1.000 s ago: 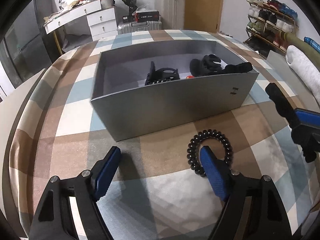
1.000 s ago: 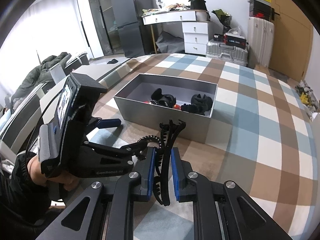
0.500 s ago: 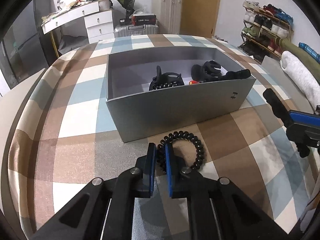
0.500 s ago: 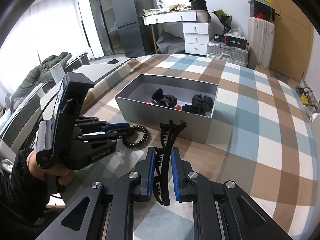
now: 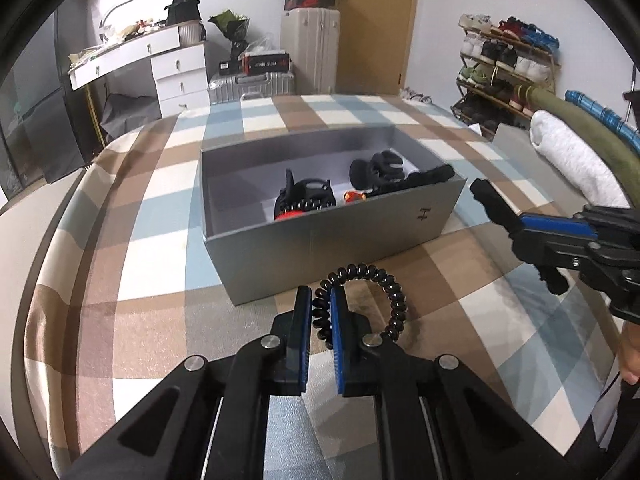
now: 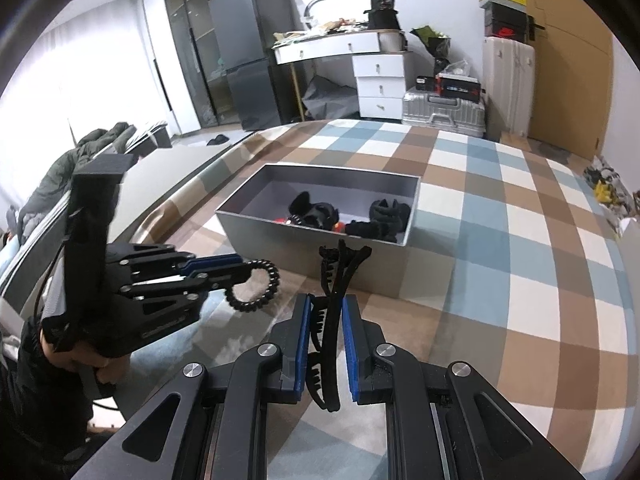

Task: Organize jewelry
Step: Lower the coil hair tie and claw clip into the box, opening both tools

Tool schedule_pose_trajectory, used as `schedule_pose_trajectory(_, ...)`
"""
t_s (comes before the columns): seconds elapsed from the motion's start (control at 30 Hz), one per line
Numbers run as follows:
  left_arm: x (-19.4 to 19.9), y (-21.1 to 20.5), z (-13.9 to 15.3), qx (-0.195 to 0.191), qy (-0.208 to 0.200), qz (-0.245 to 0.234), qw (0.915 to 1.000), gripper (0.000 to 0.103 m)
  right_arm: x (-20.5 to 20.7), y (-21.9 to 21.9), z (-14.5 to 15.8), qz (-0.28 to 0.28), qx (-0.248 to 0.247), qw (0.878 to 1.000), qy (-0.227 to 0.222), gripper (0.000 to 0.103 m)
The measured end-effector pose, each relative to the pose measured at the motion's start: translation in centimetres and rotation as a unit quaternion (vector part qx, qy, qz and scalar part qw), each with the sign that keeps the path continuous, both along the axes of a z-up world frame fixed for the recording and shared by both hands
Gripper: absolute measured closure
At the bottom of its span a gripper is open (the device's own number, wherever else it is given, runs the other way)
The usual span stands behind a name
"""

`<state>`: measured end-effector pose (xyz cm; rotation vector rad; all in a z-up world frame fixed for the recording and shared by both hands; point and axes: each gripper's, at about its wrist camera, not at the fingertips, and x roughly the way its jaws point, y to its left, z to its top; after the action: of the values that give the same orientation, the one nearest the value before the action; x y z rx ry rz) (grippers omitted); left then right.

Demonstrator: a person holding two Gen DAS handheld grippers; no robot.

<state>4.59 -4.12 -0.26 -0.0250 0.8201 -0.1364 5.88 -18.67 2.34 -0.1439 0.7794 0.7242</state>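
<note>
A black spiral hair tie [image 5: 372, 292] hangs just above the checked cloth, pinched by my left gripper [image 5: 320, 300], which is shut on its left side. The same hair tie [image 6: 256, 284] and left gripper [image 6: 236, 270] show at the left of the right wrist view. My right gripper [image 6: 326, 304] is shut on a long black hair clip [image 6: 336, 280] that sticks up between its blue pads. The right gripper [image 5: 520, 220] with the hair clip [image 5: 490, 200] appears at the right of the left wrist view. Ahead stands the open grey box [image 5: 320, 236], also [image 6: 320, 240], holding black hair accessories [image 5: 376, 168].
The box sits on a bed with a brown, blue and white checked cover [image 6: 500, 240]. A rolled white towel [image 5: 568, 156] and a shoe rack [image 5: 508, 68] lie to the right. A white desk [image 6: 360, 48], suitcases [image 6: 444, 108] and a dark fridge [image 6: 248, 60] stand behind. A person's hand [image 6: 84, 356] holds the left gripper.
My left gripper went from open around the spiral hair tie to shut on it, then lifted it off the cloth. The right gripper kept still with the clip.
</note>
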Motion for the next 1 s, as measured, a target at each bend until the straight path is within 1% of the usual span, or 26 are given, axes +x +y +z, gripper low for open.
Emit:
schedule_pose_trajectory(0.23, -0.2, 0.9, 1.0, -0.017, -0.020, 0.010, 0.9996, 0.098, 0.4, -0.7, 0.4, -0.014, 0.015, 1.000, -0.004, 0.088)
schedule_pose_trajectory(0.4, -0.2, 1.3, 1.4, -0.021, -0.033, 0.020, 0.9990, 0.098, 0.8, -1.2, 0.5, -0.026, 0.024, 0.999, -0.004, 0.088)
schedule_pose_trajectory(0.73, -0.5, 2.1, 2.4, -0.015, -0.058, 0.040, 0.9974, 0.098, 0.9, -1.5, 1.0, -0.033, 0.042, 0.998, -0.014, 0.088)
schedule_pose_trajectory(1.0, -0.4, 2.2, 3.1, -0.007, -0.073, 0.045, 0.9963, 0.098, 1.0, -1.1, 1.7, -0.029, 0.063, 0.997, -0.027, 0.088)
